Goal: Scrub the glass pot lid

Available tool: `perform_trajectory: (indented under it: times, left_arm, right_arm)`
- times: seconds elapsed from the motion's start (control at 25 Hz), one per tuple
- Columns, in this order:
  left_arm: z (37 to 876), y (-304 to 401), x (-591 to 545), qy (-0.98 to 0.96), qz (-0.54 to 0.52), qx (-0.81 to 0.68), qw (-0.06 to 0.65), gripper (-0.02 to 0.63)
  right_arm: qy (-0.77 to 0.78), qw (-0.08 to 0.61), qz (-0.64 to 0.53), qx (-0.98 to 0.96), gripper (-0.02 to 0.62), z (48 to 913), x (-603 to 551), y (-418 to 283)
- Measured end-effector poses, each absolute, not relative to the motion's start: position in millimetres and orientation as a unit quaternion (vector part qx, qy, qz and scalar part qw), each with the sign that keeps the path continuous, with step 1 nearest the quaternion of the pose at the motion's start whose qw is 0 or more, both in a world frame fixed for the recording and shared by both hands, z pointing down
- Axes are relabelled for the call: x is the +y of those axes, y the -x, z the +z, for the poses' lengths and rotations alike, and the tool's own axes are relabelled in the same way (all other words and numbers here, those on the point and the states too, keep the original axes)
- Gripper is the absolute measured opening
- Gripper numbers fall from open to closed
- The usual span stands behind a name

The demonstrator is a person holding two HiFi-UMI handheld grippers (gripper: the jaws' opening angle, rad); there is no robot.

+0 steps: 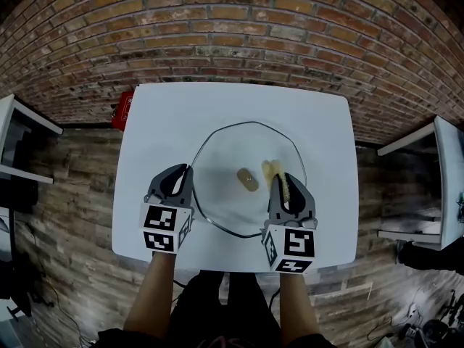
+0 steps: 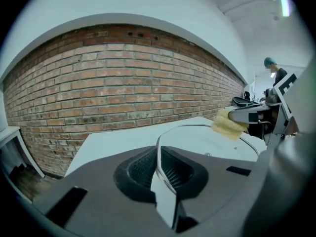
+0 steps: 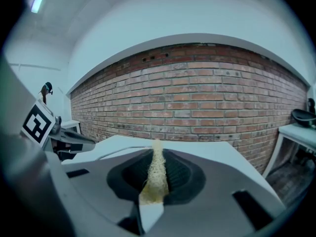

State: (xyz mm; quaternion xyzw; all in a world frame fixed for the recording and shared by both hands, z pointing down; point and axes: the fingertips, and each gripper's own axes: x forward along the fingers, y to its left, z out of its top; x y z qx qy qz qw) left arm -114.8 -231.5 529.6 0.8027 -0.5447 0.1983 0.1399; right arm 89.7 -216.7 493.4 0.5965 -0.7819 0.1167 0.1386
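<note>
The round glass pot lid (image 1: pixel 225 151) lies flat in the middle of the white table (image 1: pixel 156 133), with its tan knob (image 1: pixel 247 180) at the centre. My left gripper (image 1: pixel 186 178) is shut on the lid's left rim; in the left gripper view the thin glass edge (image 2: pixel 159 154) runs between the pads. Over the right half of the lid, my right gripper (image 1: pixel 285 185) is shut on a yellowish fibrous scrubber (image 1: pixel 273 171). The right gripper view has the scrubber (image 3: pixel 156 174) pinched upright between the pads, and the left gripper view shows it (image 2: pixel 228 124) above the glass.
A brick wall (image 1: pixel 232 27) stands behind the table. A red object (image 1: pixel 123 109) sits by the table's far left corner. White side tables stand at left (image 1: pixel 13 133) and right (image 1: pixel 444 172). A person (image 2: pixel 274 71) is far off.
</note>
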Motion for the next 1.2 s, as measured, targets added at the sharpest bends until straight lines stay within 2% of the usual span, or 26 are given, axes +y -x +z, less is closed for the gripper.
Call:
perform_trajectory:
  times: [0.28, 0.4, 0.64, 0.84, 1.2]
  left_arm:
    - [546.5, 116.2, -230.4, -0.795, 0.184, -0.547, 0.189, 0.016]
    - [552.7, 117.1, -230.4, -0.791, 0.176, -0.547, 0.211, 0.099]
    - [566.7, 115.0, -226.3, -0.784, 0.173, -0.541, 0.250, 0.126]
    - [578.4, 113.8, -223.2, -0.775, 0.156, -0.538, 0.293, 0.130]
    - [585.0, 111.8, -222.9, -0.774, 0.152, -0.531, 0.308, 0.130]
  right_arm:
    - [-0.598, 0.144, 0.112, -0.780, 0.058, 492.2, -217.1, -92.2]
    - [-0.599, 0.144, 0.112, -0.780, 0.058, 491.2, -219.5, -93.2]
    - [-0.594, 0.149, 0.109, -0.783, 0.058, 491.2, -221.3, -90.8]
    - [-0.593, 0.154, 0.106, -0.783, 0.058, 491.9, -222.9, -90.5]
    - [-0.589, 0.158, 0.105, -0.785, 0.058, 492.7, -228.6, -86.8]
